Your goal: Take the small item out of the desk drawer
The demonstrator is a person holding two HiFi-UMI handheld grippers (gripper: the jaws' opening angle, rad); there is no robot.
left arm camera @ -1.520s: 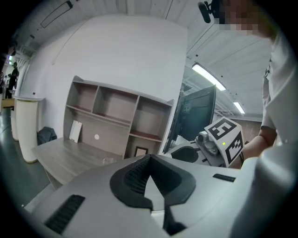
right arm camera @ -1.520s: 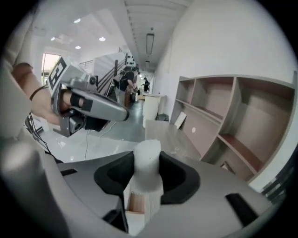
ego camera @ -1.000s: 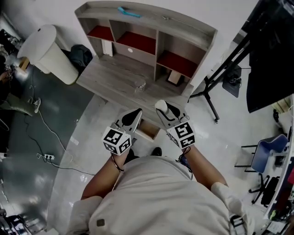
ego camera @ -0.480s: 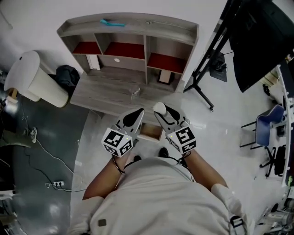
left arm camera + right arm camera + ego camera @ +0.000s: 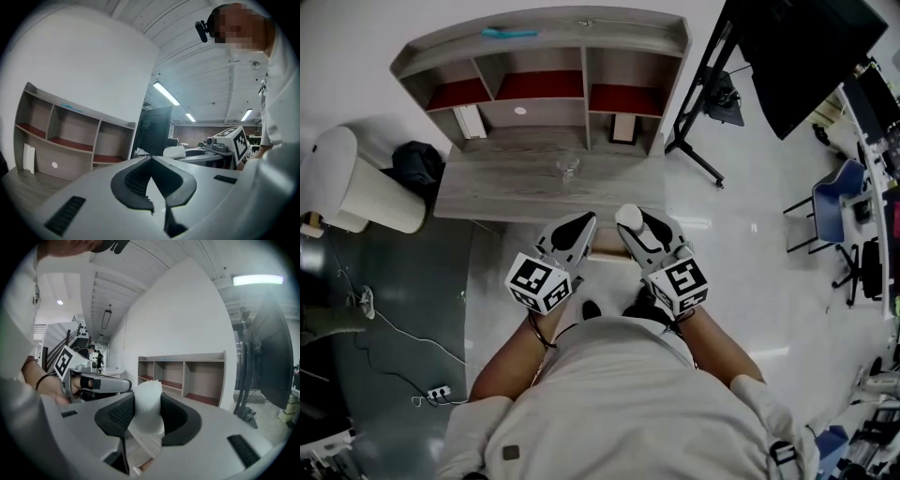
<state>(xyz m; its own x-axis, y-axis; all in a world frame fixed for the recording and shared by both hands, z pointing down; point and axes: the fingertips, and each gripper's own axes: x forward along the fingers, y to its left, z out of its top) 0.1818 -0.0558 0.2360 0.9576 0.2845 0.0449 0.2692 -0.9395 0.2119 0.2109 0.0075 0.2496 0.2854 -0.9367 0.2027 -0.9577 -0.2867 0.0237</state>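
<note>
My right gripper (image 5: 632,225) is shut on a small white rounded item (image 5: 627,217), held up over the front edge of the grey wooden desk (image 5: 506,190). In the right gripper view the white item (image 5: 147,409) sits squeezed between the two black pads (image 5: 121,414). My left gripper (image 5: 579,228) hangs beside it at the same height, shut and empty; its jaw tips meet in the left gripper view (image 5: 151,158). A strip of the pale wooden drawer (image 5: 607,250) shows pulled out below and between the two grippers.
A shelf hutch (image 5: 544,66) with red-lined compartments stands on the desk's back. A small clear glass object (image 5: 568,170) sits mid-desk. A white bin (image 5: 352,187) stands left, a black tripod (image 5: 698,122) and dark screen (image 5: 797,47) right, and a blue chair (image 5: 836,208) far right.
The head view has swung, so the desk now sits square and further up the picture. Both grippers keep the same pose, the right still holding the white item.
</note>
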